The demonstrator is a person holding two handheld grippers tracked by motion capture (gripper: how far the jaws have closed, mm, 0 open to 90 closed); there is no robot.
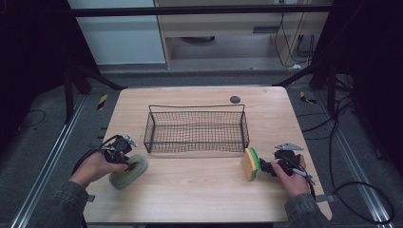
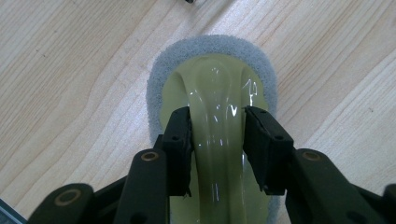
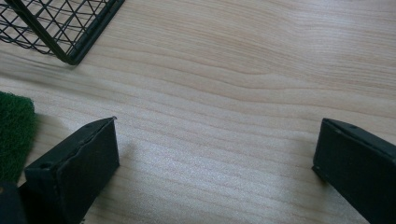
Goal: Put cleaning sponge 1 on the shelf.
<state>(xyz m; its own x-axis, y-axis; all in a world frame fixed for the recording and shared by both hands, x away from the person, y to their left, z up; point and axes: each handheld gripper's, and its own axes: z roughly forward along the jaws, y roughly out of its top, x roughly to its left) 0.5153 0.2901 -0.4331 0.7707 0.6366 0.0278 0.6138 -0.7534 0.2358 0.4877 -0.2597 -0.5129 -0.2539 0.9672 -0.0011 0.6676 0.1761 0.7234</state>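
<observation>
A grey oval scrub pad [image 2: 212, 46] with a glossy pale yellow-green handle [image 2: 217, 88] lies on the wooden table at the front left [image 1: 129, 172]. My left gripper [image 2: 217, 116] points down on it, both pads pressed against the handle's sides; in the high view the left gripper [image 1: 126, 163] sits over the pad's near-left end. A yellow sponge with a green scouring face [image 1: 250, 163] stands on edge at the front right. My right gripper [image 3: 215, 135] is open over bare wood, with the green face [image 3: 14, 130] just outside one jaw. In the high view the right gripper [image 1: 265, 166] is right beside the sponge.
A black wire basket [image 1: 197, 128] stands in the middle of the table, with nothing in it; its corner [image 3: 60, 28] is near the right gripper. A small dark round disc [image 1: 235, 99] lies by the far edge. The table's front edge is near both hands.
</observation>
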